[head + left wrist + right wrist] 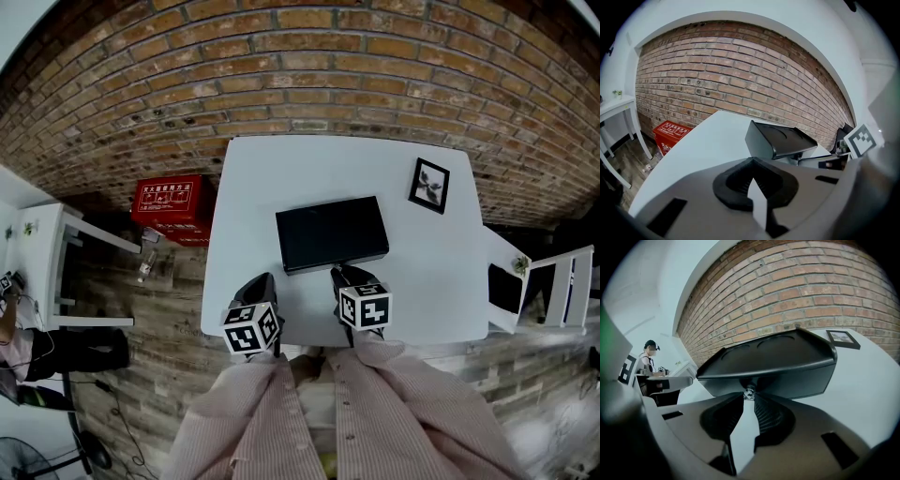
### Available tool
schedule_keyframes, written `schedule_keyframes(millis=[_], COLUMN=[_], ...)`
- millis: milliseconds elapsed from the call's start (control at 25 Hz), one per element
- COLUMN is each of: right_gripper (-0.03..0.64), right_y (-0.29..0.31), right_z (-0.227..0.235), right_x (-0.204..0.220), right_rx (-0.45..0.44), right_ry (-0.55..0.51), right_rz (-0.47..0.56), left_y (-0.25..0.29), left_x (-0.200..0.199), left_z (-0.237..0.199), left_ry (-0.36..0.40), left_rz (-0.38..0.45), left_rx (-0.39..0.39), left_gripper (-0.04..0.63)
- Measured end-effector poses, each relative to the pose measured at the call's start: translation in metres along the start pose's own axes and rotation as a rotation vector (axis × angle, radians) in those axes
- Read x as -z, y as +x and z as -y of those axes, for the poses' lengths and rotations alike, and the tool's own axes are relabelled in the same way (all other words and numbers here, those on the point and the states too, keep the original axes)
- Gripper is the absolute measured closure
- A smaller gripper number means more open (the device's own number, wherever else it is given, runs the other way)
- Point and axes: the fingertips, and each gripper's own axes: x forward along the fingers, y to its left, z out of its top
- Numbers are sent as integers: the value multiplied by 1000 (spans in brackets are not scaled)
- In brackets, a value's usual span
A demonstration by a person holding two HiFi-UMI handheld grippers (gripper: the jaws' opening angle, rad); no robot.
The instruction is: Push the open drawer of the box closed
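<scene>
On the table [281,159], centre: box [332,232]. Behind and right of it, picture frame [429,185]. At its near edge, right tongs [339,272] on the knob [749,392]. Further left, apart from the box, left tongs [265,278]. Left of the table, down on the floor [169,281], crate [172,202].

A white table [253,187] stands on a wood-plank floor [150,323]. A flat black box [332,232] lies around the middle of the tabletop, a little toward the near edge. A small black-framed picture [429,186] lies flat, well apart from the box, toward the far right corner. On the floor just left of the table sits a red case [173,204].
</scene>
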Motion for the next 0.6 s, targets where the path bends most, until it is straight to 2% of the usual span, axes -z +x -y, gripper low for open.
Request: schedule_keyframes(millis=[280, 600], right_gripper=[541, 541], right_y=[1, 1], right_z=[0, -4], right_x=[-1, -1], right_rx=[1, 13], right_ry=[-16, -87], right_rz=[0, 15], left_y=[0, -3], left_x=[0, 2], left_z=[0, 2], left_ry=[5, 8], left_rz=[-3, -4], left_rx=[2, 10], left_gripper=[600, 600])
